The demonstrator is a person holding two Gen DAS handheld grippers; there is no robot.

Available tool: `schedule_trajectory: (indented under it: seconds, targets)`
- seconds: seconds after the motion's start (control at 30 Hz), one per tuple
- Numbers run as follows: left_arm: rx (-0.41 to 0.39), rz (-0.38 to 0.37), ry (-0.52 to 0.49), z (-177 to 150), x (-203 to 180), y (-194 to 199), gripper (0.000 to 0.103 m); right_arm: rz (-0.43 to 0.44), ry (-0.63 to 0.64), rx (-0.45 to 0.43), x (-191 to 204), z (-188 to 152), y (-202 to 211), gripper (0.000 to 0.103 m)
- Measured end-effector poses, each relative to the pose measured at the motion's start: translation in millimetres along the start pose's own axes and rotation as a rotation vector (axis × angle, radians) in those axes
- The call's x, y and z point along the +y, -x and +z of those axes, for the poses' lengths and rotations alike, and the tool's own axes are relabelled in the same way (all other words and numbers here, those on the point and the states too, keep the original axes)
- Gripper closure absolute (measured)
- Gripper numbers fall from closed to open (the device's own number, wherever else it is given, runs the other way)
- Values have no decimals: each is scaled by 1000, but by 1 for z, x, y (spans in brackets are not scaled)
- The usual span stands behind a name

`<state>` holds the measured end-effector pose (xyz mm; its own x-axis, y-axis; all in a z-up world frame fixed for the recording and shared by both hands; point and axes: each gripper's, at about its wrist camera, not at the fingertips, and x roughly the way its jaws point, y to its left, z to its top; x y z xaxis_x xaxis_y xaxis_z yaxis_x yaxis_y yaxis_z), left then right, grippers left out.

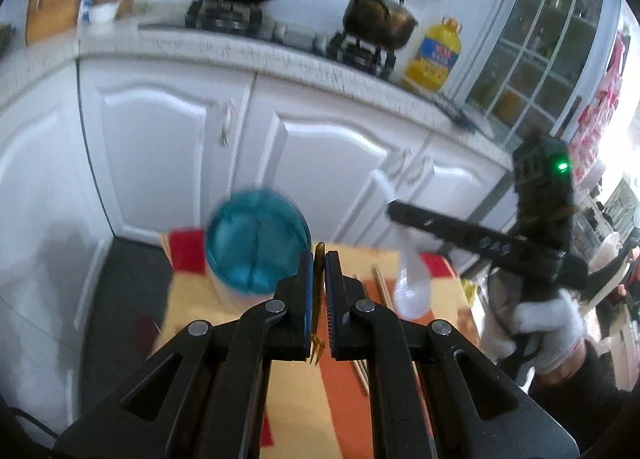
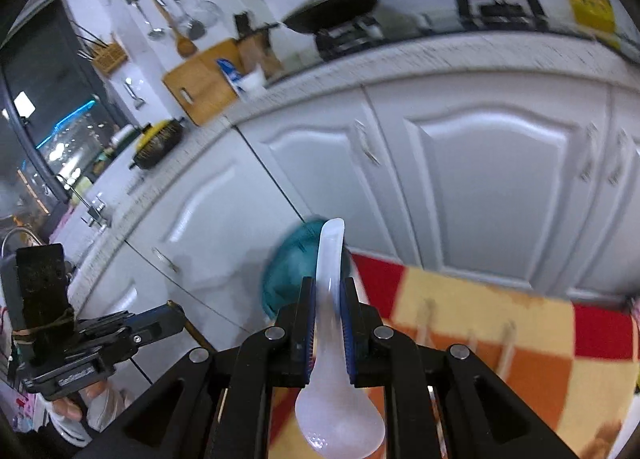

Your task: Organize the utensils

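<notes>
While the left gripper (image 1: 319, 299) pinches a small amber plastic fork (image 1: 319, 271) and the right gripper (image 2: 328, 323) clamps a white ceramic spoon (image 2: 336, 411) near the round blue holder (image 1: 256, 243), either could slip and miss it.

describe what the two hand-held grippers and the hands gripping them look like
Both hand-held grippers, left and right, are black linkage frames with silver pivot pins and blue ribbed finger pads. The right one's body carries a green light, and a white-gloved hand grips it.
</notes>
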<state>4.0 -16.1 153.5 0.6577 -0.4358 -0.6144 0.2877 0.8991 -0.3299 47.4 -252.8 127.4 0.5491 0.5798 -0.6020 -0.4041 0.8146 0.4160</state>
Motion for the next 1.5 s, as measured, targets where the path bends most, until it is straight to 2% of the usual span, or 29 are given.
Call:
schedule_trajectory:
  seconds: [0.13,0.33,0.53,0.63,0.73,0.9,1.0,1.03,1.13,1.2,1.27,1.37,1.5]
  targets:
    - [-64,57,-23,28,8,4,99,3,59,-36,28,25,-30,92]
    - [-100,164,-20,53,30,-27,99,-47,129,-81,44,44,-91,92]
    - [-36,215,-28,40,47,-74,99,-153,202,-140,38,37,-132,92]
    - [-13,215,-18,31,52,-86,100,-181,226,-186,34,24,-138,92]
    - [-1,218,-9,25,55,-92,100,-200,250,-188,34,13,-143,92]
    - [22,212,16,15,58,-97,100,-159,241,-128,27,-3,-137,92]
    - [33,211,38,9,58,-94,100,-109,157,-57,10,-7,-129,92]
    - [35,211,46,6,58,-93,100,-93,120,-41,3,-8,-125,89]
    - [41,209,72,0,57,-87,97,-74,58,-34,-9,-13,-107,75]
    - [46,209,84,-6,57,-83,91,-68,46,-44,-12,-16,-95,75]
    - [52,210,87,-11,54,-81,90,-79,54,-57,-13,-18,-86,75]
    - [50,213,84,-17,49,-74,90,-95,61,-27,-13,-20,-84,75]
    - [44,206,88,-23,48,-65,90,-60,34,6,-15,-28,-73,75]
